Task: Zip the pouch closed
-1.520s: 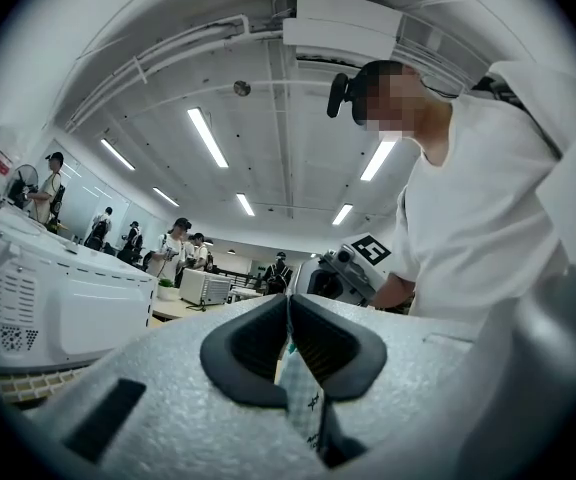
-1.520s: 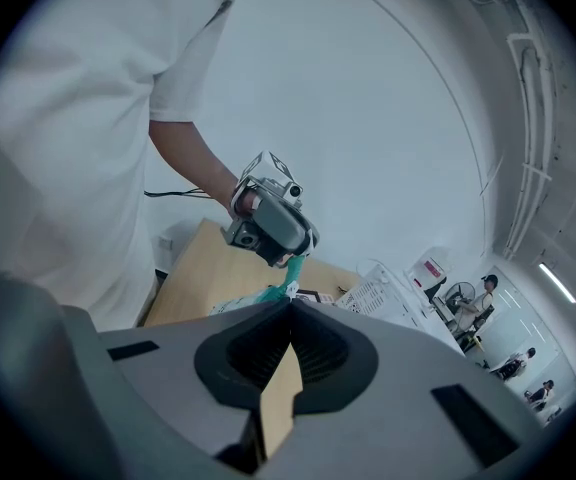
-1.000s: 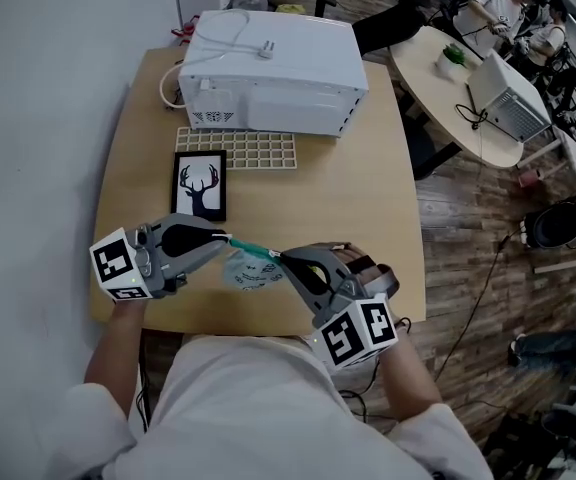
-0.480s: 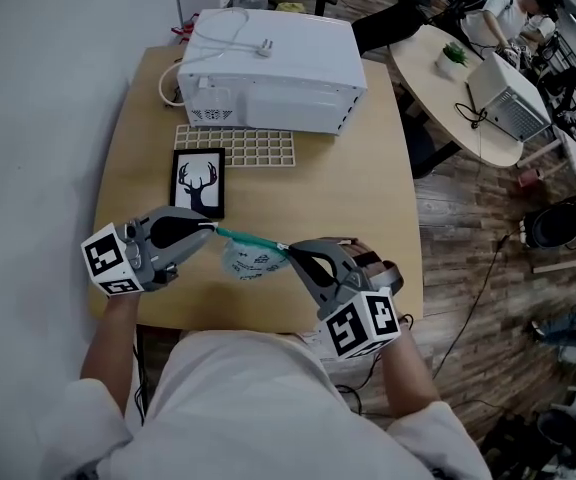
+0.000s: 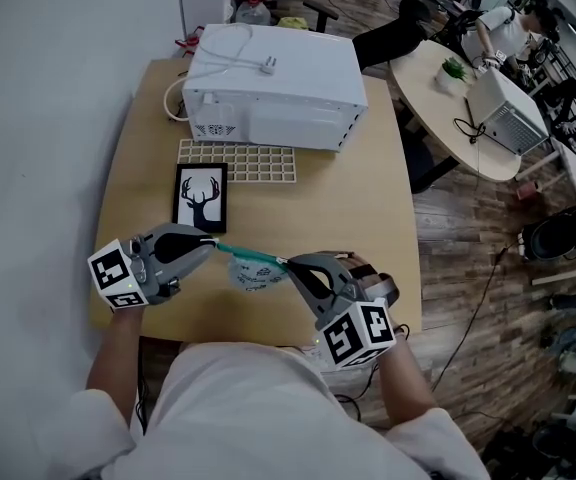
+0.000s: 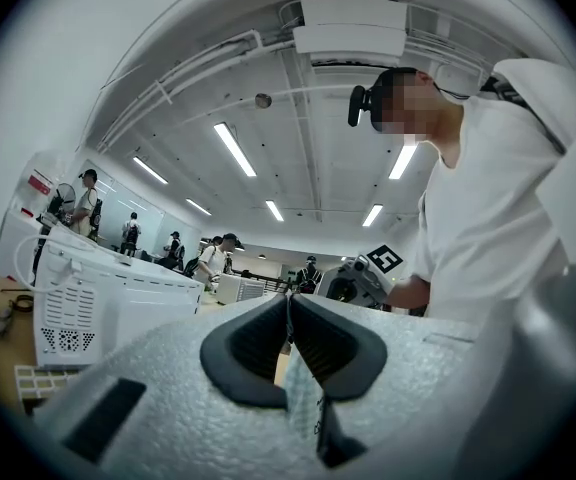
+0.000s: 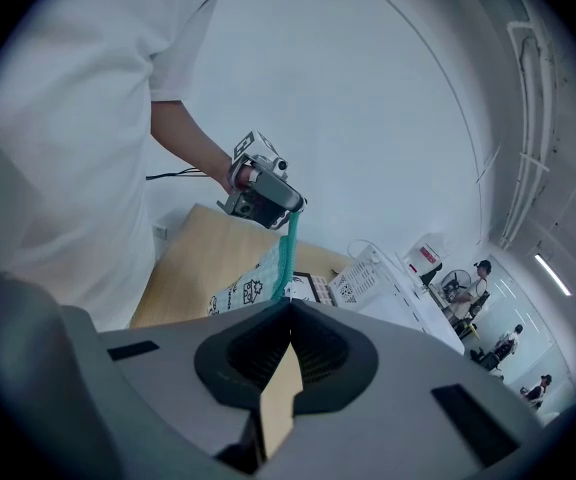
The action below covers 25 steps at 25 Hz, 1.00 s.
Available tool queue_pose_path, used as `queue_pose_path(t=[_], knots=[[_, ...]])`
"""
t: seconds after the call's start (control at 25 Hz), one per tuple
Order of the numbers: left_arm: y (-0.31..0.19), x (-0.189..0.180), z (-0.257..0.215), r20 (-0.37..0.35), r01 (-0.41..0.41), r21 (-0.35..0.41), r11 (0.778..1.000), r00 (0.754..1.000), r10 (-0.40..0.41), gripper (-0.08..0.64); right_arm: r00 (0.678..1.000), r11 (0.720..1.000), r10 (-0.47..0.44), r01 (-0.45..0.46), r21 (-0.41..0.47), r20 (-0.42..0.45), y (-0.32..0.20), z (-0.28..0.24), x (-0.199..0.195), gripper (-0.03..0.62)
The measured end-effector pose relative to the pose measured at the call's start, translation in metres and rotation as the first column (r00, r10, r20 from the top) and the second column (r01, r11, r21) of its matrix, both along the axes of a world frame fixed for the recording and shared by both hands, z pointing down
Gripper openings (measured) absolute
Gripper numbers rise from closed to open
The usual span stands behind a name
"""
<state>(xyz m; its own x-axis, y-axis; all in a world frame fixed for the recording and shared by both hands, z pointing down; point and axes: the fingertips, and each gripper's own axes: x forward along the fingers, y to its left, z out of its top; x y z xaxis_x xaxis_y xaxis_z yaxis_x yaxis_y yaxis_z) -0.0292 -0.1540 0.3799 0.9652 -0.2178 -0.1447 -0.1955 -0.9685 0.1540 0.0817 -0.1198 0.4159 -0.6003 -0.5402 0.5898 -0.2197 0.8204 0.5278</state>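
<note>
You are holding the pouch (image 5: 252, 274) taut just on your side of the deer picture (image 5: 200, 196): left gripper (image 5: 208, 247) fingers pinching its end, right gripper (image 5: 290, 264) fingers clamping the apparent zipper pull (image 7: 280, 388). Next, likely, draw it steadily along the teal zipper (image 5: 243, 254).

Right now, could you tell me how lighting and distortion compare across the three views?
Head view: even light, sharp, pouch clear. Left gripper view: strong fisheye, dark corners, ceiling lights glaring. Right gripper view: fisheye too, white wall bright, corners dark.
</note>
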Motion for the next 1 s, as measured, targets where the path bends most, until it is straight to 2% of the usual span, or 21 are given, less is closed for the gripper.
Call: queue_pose_path(t=[0.32, 0.72, 1.0], knots=[[-0.007, -0.020, 0.000, -0.013, 0.042, -0.014, 0.999, 0.999, -0.042, 0.023, 1.000, 1.000, 0.004, -0.004, -0.008, -0.009, -0.003, -0.001, -0.005, 0.003], [-0.013, -0.033, -0.001, -0.006, 0.033, 0.004, 0.999, 0.999, -0.033, 0.023, 0.999, 0.999, 0.035, -0.035, 0.000, -0.002, -0.003, -0.007, -0.017, 0.003], [-0.018, -0.035, 0.005, -0.031, 0.016, -0.029, 0.999, 0.999, -0.017, 0.023, 0.998, 0.998, 0.055, -0.055, 0.003, -0.024, 0.001, -0.010, -0.020, 0.003]])
